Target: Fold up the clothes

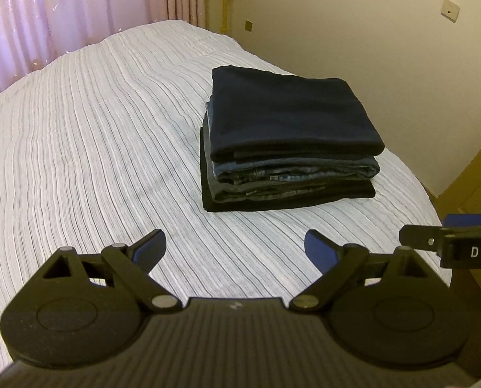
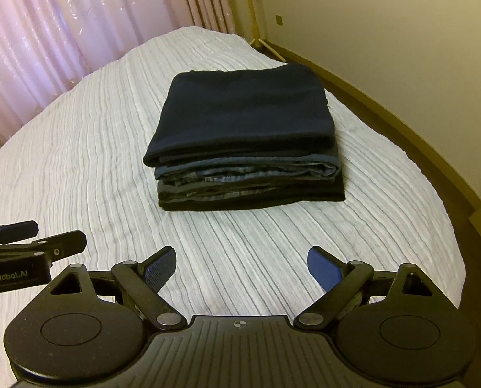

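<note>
Two grippers, left gripper (image 1: 235, 249) and right gripper (image 2: 242, 266), jaws released (empty), "GenRobot.AI" label, folded clothes stack (image 1: 289, 139)

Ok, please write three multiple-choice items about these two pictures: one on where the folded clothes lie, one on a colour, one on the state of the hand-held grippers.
1. Where does the stack of folded clothes lie?
A. On the striped bedspread
B. On the floor
C. On a chair

2. What colour is the top garment of the stack?
A. White
B. Dark navy
C. Red

3. How are the two hand-held grippers?
A. Both shut on cloth
B. One open, one shut
C. Both open and empty

Answers: 1 A, the stack rests on the bedspread in both views. 2 B, the top fold is dark navy. 3 C, the left hand-held gripper and the right hand-held gripper show their fingers wide apart with nothing between.
</note>
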Tool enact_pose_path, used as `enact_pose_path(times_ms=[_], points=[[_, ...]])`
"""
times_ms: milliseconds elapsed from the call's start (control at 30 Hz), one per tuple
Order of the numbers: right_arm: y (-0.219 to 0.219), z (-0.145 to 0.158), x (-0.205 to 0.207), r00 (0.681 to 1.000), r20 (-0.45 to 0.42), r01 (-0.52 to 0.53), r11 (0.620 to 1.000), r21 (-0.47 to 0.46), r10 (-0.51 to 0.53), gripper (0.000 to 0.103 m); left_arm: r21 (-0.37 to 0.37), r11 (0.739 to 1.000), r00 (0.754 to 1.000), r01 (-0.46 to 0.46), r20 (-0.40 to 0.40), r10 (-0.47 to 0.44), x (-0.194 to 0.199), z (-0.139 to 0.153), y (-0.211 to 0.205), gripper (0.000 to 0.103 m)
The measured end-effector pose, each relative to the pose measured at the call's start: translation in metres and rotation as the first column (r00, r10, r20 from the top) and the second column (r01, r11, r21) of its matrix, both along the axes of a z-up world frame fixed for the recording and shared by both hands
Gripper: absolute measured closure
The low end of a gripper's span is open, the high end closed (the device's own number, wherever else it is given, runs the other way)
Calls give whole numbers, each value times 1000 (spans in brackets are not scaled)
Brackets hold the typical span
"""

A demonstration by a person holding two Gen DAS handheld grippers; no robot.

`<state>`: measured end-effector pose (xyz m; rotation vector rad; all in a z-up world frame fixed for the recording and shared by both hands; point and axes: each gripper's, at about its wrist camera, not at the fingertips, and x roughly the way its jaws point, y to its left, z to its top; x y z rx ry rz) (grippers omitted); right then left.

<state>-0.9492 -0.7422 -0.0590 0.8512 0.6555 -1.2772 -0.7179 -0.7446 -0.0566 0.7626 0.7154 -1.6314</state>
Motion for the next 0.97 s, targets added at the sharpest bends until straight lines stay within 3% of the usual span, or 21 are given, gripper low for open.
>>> enact_pose_path(times_ms=[967], points=[[-15, -1, -15, 1000, -14, -6, 1000, 3, 6, 12, 5, 999, 998, 53, 45, -53, -27, -10, -9, 12]])
